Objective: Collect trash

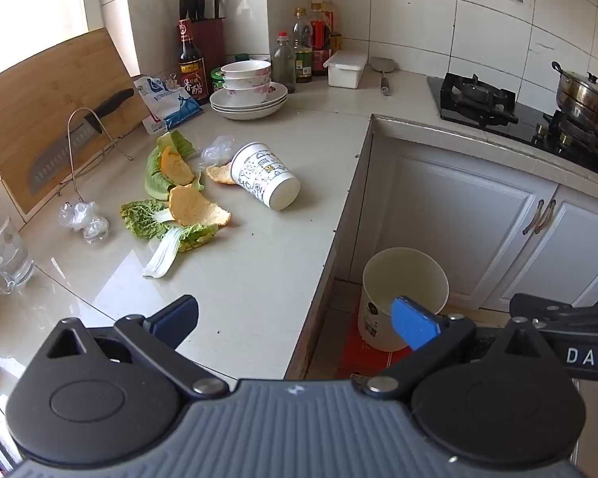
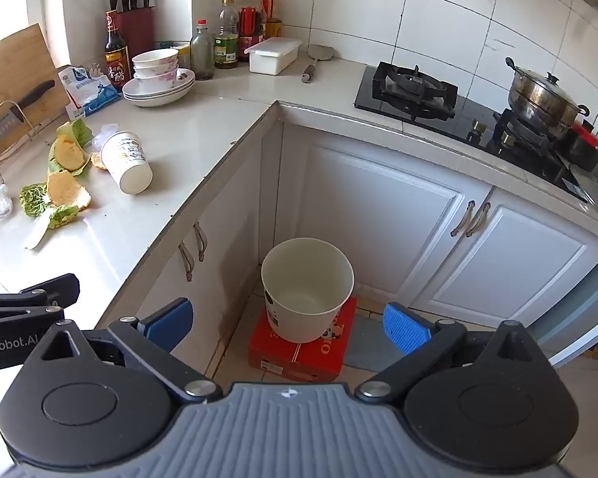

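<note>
- Trash spread over the pale countertop [image 1: 259, 263]: printed paper cup, cabbage leaves, orange peels, crumpled plastic wrap.
- White paper bucket [image 2: 307, 290] upright on the floor in the inner corner of the white cabinets [image 2: 382, 215], mouth up, seated on a red cardboard box [image 2: 303, 352].
- Bamboo cutting board [image 1: 48, 107] leaning at the far left, propped in a wire rack with a black-handled kitchen knife [image 1: 79, 135].
- Left gripper [image 1: 295, 322] low over the counter's near edge, blue-padded fingers spread wide, nothing between them.
- Right gripper [image 2: 287, 324] above the floor in front of the bucket, fingers likewise wide apart and holding nothing.
- Printed paper cup [image 1: 265, 175] tipped on its side near the counter's middle, base toward the cameras.
- Cabbage leaves [image 1: 159, 215] lying flat to the left of the cup, one with a white stalk pointing toward the near edge.
- Orange peels [image 1: 195, 207] resting on and beside the leaves; one piece touching the cup's rim.
- Crumpled plastic wrap [image 1: 83, 217] at the foot of the wire rack; another clear wad [image 1: 217, 149] just behind the cup.
- Stacked bowls and plates [image 1: 249, 91] at the back, beside a vinegar bottle [image 1: 191, 61].
</note>
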Available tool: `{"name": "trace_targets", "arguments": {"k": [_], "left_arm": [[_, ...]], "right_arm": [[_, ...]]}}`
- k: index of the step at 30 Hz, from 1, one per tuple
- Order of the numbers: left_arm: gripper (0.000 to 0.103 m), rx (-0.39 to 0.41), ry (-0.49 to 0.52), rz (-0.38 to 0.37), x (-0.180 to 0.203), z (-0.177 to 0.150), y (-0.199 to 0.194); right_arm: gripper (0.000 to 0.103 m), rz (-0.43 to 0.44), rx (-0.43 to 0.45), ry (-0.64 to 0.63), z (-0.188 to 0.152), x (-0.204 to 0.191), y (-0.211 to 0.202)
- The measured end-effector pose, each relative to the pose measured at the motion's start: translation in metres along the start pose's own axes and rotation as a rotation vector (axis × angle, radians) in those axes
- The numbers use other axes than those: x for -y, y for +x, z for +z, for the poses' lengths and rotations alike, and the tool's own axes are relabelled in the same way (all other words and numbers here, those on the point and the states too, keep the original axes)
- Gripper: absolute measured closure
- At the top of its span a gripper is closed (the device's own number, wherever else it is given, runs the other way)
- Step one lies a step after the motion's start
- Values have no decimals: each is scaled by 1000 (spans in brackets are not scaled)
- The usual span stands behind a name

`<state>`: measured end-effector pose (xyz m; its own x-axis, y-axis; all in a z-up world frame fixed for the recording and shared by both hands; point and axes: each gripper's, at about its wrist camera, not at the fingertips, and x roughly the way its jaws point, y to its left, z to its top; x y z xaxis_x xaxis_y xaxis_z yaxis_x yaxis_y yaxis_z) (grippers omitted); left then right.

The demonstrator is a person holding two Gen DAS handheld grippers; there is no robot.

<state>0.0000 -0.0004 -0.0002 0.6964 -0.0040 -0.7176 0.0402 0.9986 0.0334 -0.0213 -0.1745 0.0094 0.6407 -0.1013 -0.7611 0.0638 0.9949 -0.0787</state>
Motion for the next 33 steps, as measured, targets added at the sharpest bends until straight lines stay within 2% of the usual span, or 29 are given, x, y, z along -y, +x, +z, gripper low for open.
{"name": "trace_targets", "arguments": {"k": [33], "left_arm": [[1, 11, -8, 0, 0, 2, -4]], "right_arm": [[0, -3, 4, -5, 3, -1, -1]]}}
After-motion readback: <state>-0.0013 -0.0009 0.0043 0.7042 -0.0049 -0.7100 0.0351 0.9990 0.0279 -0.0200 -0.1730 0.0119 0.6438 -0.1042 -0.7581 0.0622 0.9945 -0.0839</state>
